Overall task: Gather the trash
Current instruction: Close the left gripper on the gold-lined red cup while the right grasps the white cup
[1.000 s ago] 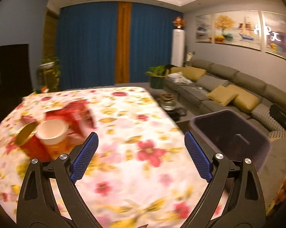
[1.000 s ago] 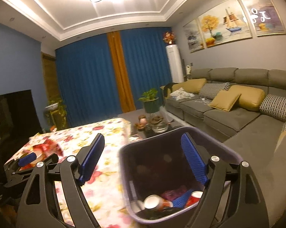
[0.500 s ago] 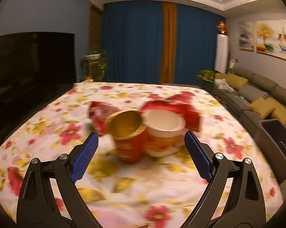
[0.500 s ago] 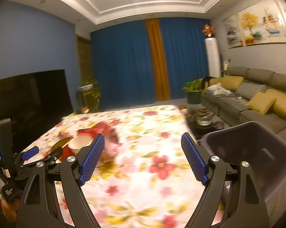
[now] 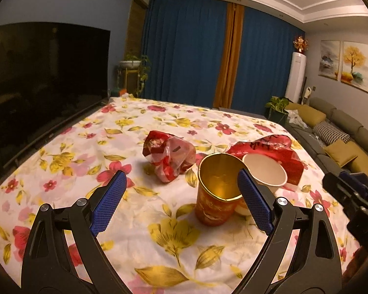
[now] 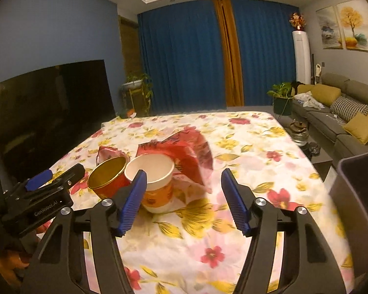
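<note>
Four pieces of trash sit together at mid-frame on the floral tablecloth: a red-and-gold paper cup standing upright, a white-lined paper cup touching its right side, a crumpled red plastic bag just behind to the left, and a flat red packet behind the white cup. A dark television fills the upper left, blue curtains hang at the back, and a grey sofa with mustard cushions runs along the right edge. A dark waste bin stands at the lower right of the right wrist view, off the table's edge. The left gripper is spread wide with nothing between its pads; its right pad overlaps the gold cup's rim in the frame, though contact cannot be told. The right gripper has just been closing but remains parted and empty, its left pad in front of the white cup.
</note>
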Action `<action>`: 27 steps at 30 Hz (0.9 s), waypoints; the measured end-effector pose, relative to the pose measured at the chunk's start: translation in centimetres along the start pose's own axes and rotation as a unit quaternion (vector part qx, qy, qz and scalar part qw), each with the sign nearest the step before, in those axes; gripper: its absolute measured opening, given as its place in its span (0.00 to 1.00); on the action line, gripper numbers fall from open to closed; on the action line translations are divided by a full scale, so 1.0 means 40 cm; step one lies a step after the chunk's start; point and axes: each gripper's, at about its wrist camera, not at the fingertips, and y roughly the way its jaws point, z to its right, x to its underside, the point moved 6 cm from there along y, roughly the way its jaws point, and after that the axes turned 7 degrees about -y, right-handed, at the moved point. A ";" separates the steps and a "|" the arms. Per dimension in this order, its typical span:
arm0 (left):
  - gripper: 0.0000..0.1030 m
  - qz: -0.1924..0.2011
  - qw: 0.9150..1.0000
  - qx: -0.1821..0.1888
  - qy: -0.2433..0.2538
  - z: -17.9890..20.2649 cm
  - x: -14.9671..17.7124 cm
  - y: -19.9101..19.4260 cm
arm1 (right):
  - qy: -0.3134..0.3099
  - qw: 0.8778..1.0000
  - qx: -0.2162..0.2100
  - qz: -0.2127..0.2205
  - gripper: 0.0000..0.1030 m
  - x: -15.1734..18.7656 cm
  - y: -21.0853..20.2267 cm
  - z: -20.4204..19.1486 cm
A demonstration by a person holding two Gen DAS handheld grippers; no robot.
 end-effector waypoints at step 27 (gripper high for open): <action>0.09 -0.089 0.994 0.065 -0.025 0.005 0.059 0.121 | 0.010 0.997 -0.038 -0.069 0.07 0.029 0.170 -0.035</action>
